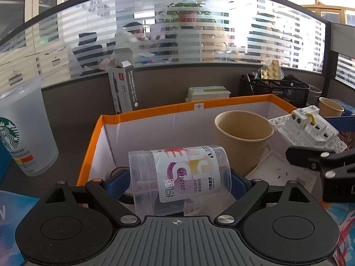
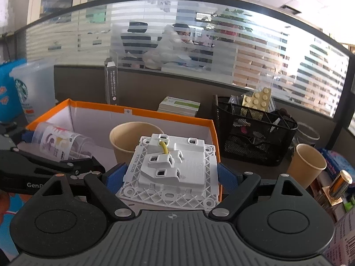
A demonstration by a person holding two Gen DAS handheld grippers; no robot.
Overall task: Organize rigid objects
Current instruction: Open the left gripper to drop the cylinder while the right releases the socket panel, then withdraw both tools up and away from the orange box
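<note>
The left hand-held gripper [image 1: 179, 180] is clamped on one clear cylindrical plastic jar with a printed label [image 1: 177, 177], lying sideways over the orange-rimmed white cardboard box [image 1: 142, 113]. The right hand-held gripper [image 2: 172, 177] is clamped on one white plastic wall socket [image 2: 170, 168], its back facing up, above the box's right edge; two tan paper cups are visible, one [image 2: 131, 139] in the box and one [image 2: 307, 164] on the counter [image 2: 255, 166]

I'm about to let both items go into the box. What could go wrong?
The clear jar in the left gripper lies on its side, so it may roll into the paper cup. The socket in the right gripper hangs over the orange box rim and could catch it.
</note>
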